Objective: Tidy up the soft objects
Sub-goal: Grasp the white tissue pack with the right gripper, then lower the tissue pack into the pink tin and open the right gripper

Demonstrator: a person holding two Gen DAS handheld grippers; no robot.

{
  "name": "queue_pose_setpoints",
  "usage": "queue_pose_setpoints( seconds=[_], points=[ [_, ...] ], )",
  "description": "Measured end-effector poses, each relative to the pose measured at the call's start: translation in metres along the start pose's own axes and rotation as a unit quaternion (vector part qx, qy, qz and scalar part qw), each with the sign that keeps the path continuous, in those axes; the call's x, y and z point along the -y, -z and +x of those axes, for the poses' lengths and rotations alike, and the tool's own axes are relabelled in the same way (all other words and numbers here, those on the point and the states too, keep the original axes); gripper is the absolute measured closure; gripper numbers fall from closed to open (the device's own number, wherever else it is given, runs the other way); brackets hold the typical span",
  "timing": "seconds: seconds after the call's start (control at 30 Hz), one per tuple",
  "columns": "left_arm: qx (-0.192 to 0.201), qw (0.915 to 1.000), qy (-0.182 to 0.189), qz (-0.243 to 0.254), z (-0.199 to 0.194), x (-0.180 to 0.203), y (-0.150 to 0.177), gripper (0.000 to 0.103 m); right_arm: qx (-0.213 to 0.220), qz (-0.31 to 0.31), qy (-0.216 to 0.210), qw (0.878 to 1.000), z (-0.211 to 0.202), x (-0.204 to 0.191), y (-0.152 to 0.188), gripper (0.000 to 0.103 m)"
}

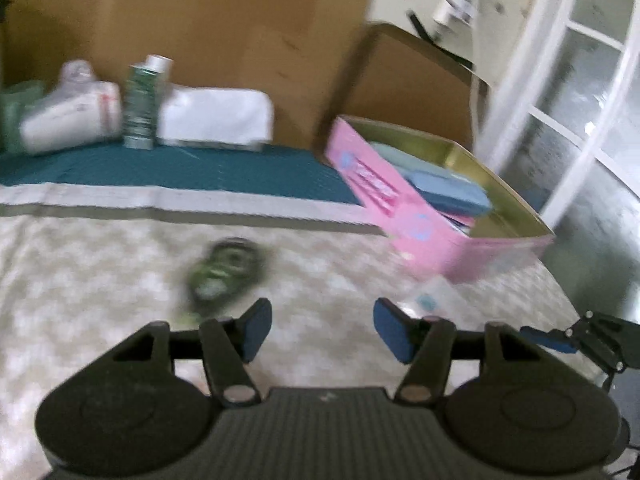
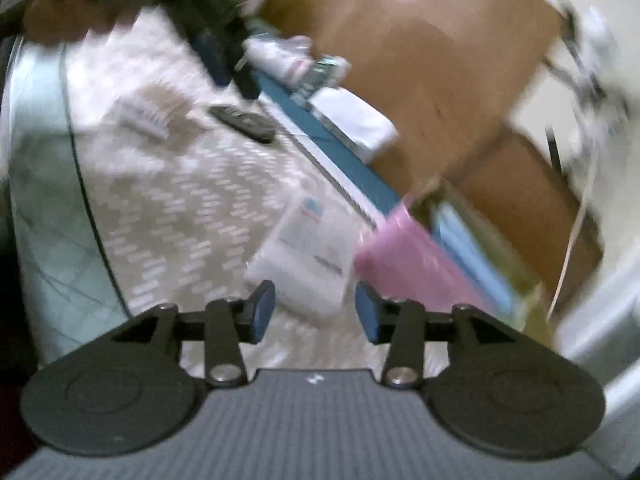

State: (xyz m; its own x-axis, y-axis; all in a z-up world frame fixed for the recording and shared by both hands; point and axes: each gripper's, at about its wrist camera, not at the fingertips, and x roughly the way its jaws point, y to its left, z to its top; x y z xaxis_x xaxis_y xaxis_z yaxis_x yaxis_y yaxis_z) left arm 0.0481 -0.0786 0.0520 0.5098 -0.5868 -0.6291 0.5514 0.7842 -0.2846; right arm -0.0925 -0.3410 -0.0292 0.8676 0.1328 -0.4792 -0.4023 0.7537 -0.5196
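Bedding with a pale woven pattern point(image 1: 100, 280) fills most of the space under both grippers, and it is all rather blurred. The left gripper point(image 1: 322, 330) hangs above it with its blue pads spread wide and nothing between them. Just ahead of its left pad lies a dark green soft thing point(image 1: 222, 274), too smeared to name, with bare cover all round it. To the right stands a pink box point(image 1: 420, 216), open at the top and tilted, with blue folded pieces point(image 1: 448, 192) stacked inside; its near corner sits close to the edge of the bed, where the floor point(image 1: 608, 232) drops away. A small white packet point(image 1: 434, 298) lies on the cover just in front of that box.

The right gripper point(image 2: 316, 312) is likewise parted and empty, hovering over a white plastic-wrapped pack point(image 2: 308, 256) that lies flat beside the pink box (touching it or not, I cannot tell). Farther off, a dark flat object point(image 2: 244, 122) rests on the cover with open room between it and the pack.

Along the far edge runs a teal strip point(image 1: 180, 170), and on it, against the brown cardboard point(image 1: 240, 40), sit white bundles point(image 1: 216, 118) and a green bottle point(image 1: 140, 108) standing upright between them.
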Motion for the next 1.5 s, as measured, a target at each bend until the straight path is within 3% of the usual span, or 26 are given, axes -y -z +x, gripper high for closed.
queue_pose_setpoints(
  seconds=[0.07,0.2,0.33,0.47,0.53,0.6,0.67,0.77,0.83,0.97,1.1,1.27,1.33,1.43,1.5],
  points=[
    [-0.02,0.9996,0.022,0.002,0.012,0.014,-0.001,0.045,0.004,0.08,-0.019,0.997,-0.01,0.015,0.009,0.052],
    [-0.06,0.9977,0.032,0.01,0.034,0.04,0.003,0.043,0.031,0.192,-0.048,0.98,-0.012,0.031,0.02,0.031],
    [-0.081,0.9964,0.023,0.013,0.046,0.053,0.008,0.036,0.035,0.242,-0.075,0.967,0.009,0.031,0.019,0.022],
    [-0.094,0.9953,0.021,0.009,0.062,0.059,0.007,0.037,0.031,0.263,-0.088,0.96,0.028,0.028,0.015,0.022],
    [-0.103,0.9944,0.026,-0.003,0.076,0.059,0.006,0.051,0.024,0.275,-0.094,0.956,0.04,0.028,0.015,0.038],
    [-0.111,0.9909,0.073,-0.02,0.075,0.061,0.003,0.073,0.02,0.285,-0.098,0.953,0.043,0.027,0.016,0.042],
    [-0.098,0.9917,0.083,0.006,0.061,0.075,-0.002,0.073,0.025,0.282,-0.091,0.955,0.033,0.025,0.015,0.042],
    [-0.057,0.9908,0.11,0.055,0.038,0.102,-0.018,0.073,0.072,0.267,-0.06,0.959,-0.001,0.031,0.016,0.042],
    [-0.03,0.9883,0.121,0.088,0.034,0.122,-0.034,0.072,0.105,0.277,-0.035,0.955,-0.019,0.047,0.017,0.042],
    [-0.006,0.9857,0.118,0.12,0.064,0.164,-0.068,0.071,0.134,0.294,0.043,0.945,-0.024,0.082,0.018,0.041],
    [-0.004,0.9867,0.095,0.132,0.115,0.196,-0.092,0.07,0.113,0.308,0.113,0.938,-0.001,0.115,0.024,0.041],
    [-0.025,0.9895,0.062,0.128,0.175,0.211,-0.101,0.068,0.056,0.339,0.156,0.926,0.036,0.143,0.039,0.038],
    [-0.037,0.991,0.037,0.123,0.187,0.211,-0.099,0.062,0.032,0.337,0.167,0.926,0.051,0.148,0.044,0.02],
    [-0.042,0.9928,0.034,0.107,0.185,0.198,-0.093,0.06,0.021,0.334,0.214,0.918,0.054,0.15,0.049,0.019],
    [-0.042,0.9932,0.044,0.1,0.176,0.188,-0.092,0.06,0.027,0.347,0.22,0.911,0.047,0.151,0.052,0.019]
  ],
)
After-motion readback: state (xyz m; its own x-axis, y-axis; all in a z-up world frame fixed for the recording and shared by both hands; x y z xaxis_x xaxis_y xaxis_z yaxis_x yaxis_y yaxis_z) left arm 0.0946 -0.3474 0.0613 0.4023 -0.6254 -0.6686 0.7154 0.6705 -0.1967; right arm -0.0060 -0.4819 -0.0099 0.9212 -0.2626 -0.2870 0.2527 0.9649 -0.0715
